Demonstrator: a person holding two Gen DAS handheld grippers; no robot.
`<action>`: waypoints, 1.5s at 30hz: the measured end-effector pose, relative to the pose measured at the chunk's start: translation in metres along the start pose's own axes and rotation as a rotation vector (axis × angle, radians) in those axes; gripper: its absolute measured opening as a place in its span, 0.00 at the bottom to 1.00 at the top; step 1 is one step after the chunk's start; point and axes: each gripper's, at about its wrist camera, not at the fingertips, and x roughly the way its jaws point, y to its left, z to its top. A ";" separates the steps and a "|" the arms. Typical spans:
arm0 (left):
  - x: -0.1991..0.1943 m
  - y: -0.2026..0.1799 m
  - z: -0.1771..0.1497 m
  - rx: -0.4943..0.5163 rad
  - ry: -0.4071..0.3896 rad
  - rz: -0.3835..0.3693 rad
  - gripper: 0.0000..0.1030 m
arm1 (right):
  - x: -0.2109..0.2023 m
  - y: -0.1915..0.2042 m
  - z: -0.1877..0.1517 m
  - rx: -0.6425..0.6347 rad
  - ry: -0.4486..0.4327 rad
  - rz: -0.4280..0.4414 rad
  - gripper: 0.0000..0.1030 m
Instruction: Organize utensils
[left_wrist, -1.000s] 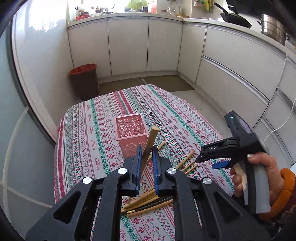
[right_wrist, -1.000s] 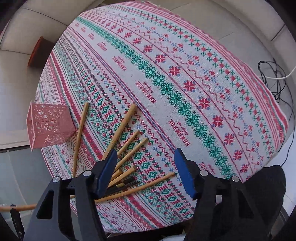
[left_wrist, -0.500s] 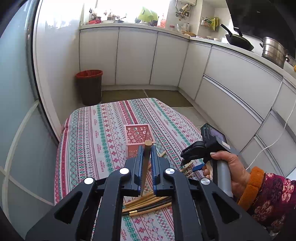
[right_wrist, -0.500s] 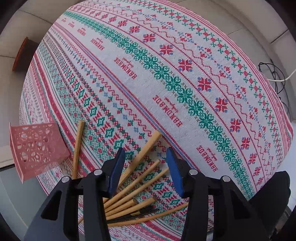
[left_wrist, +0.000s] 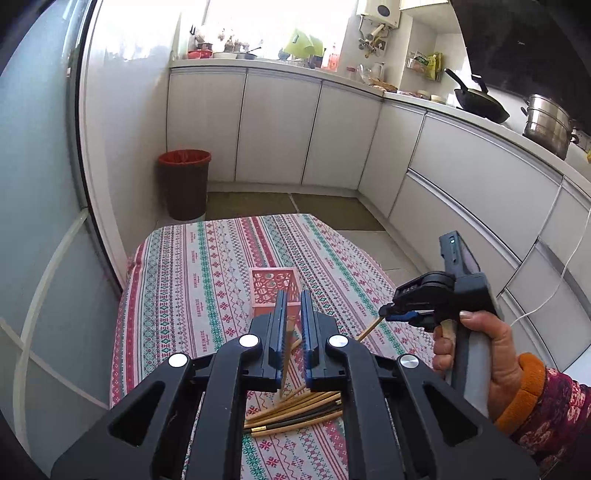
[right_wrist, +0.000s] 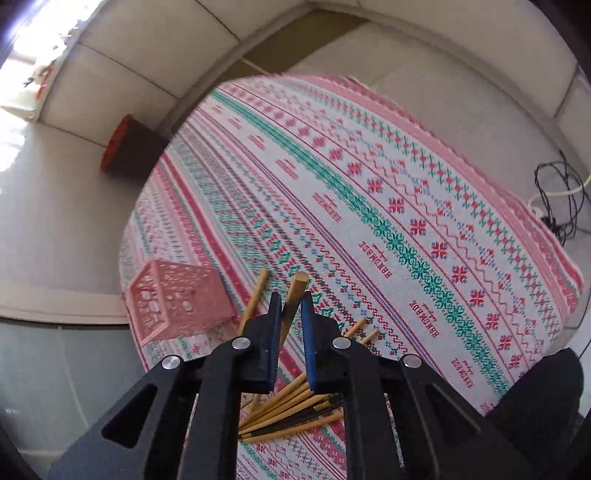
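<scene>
Since the earlier frame the right gripper (right_wrist: 290, 325) has dropped from spread jaws to pinching one chopstick (right_wrist: 295, 291) off the bench pile (right_wrist: 291, 410), while the left gripper (left_wrist: 291, 332) holds another upright chopstick (left_wrist: 285, 354), jaws pinching it, likely bound for the pink basket (left_wrist: 273, 286).

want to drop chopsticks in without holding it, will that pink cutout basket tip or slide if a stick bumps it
Likely yes. The pink basket is thin perforated plastic and looks empty, so probably light. It stands taller than its base is wide, so a bump near the rim could tip it. The woven tablecloth may resist sliding somewhat.
</scene>
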 end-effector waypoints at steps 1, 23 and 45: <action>-0.003 -0.002 0.004 -0.003 -0.010 -0.005 0.07 | -0.019 0.006 -0.001 -0.036 -0.028 0.013 0.09; 0.131 0.027 -0.038 0.189 0.641 0.097 0.50 | -0.213 0.050 -0.003 -0.338 -0.283 0.198 0.08; 0.197 0.111 -0.135 0.166 0.906 0.131 0.07 | -0.165 0.027 -0.007 -0.297 -0.174 0.156 0.08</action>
